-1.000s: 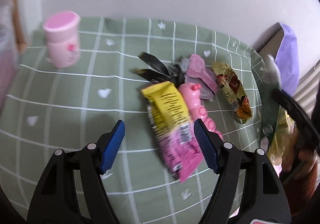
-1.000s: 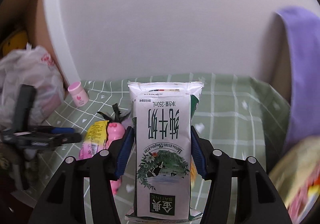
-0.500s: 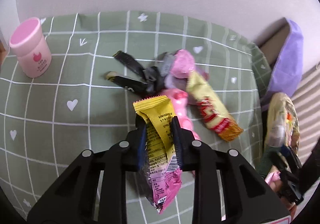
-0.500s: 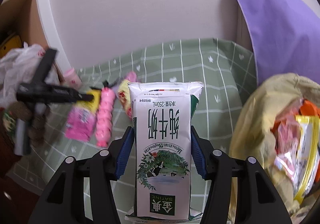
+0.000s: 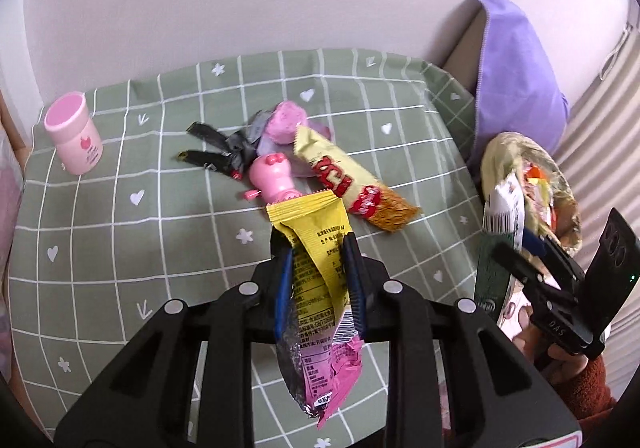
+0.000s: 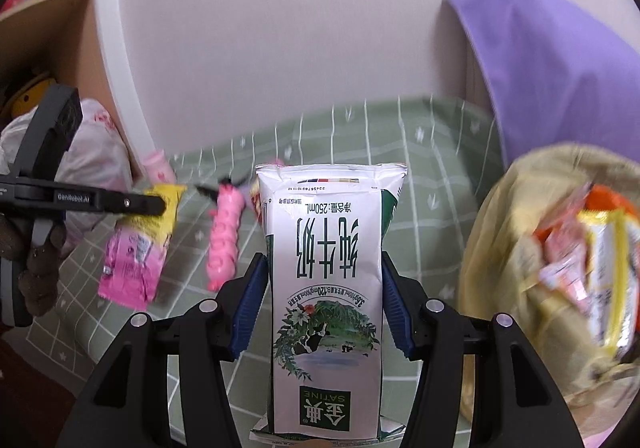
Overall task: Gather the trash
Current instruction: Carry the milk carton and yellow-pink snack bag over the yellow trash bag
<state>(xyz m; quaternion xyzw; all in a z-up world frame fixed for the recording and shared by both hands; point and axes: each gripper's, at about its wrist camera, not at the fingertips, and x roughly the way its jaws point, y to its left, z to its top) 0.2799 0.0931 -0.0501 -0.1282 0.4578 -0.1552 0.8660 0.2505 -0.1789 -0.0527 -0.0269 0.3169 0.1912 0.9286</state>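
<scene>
My left gripper (image 5: pixel 318 248) is shut on a yellow and pink snack wrapper (image 5: pixel 316 288) and holds it above the green checked tablecloth (image 5: pixel 120 248). It also shows in the right wrist view (image 6: pixel 140 244). My right gripper (image 6: pixel 324 280) is shut on a white milk pouch (image 6: pixel 326 288), next to the yellowish trash bag (image 6: pixel 560 268) full of wrappers. On the cloth lie a pink segmented toy bottle (image 5: pixel 272 176), a yellow chip wrapper (image 5: pixel 344 176), black wrappers (image 5: pixel 216 152) and a pink-purple wrapper (image 5: pixel 286 120).
A pink jar (image 5: pixel 74 140) stands at the far left of the cloth. A purple cloth over a box (image 5: pixel 516 76) sits at the right by the trash bag (image 5: pixel 532 176). A wall runs behind. A white plastic bag (image 6: pixel 92 168) and shelf are at left.
My left gripper closed on the yellow and pink wrapper and lifted it off the cloth. My right gripper carried the milk pouch toward the trash bag.
</scene>
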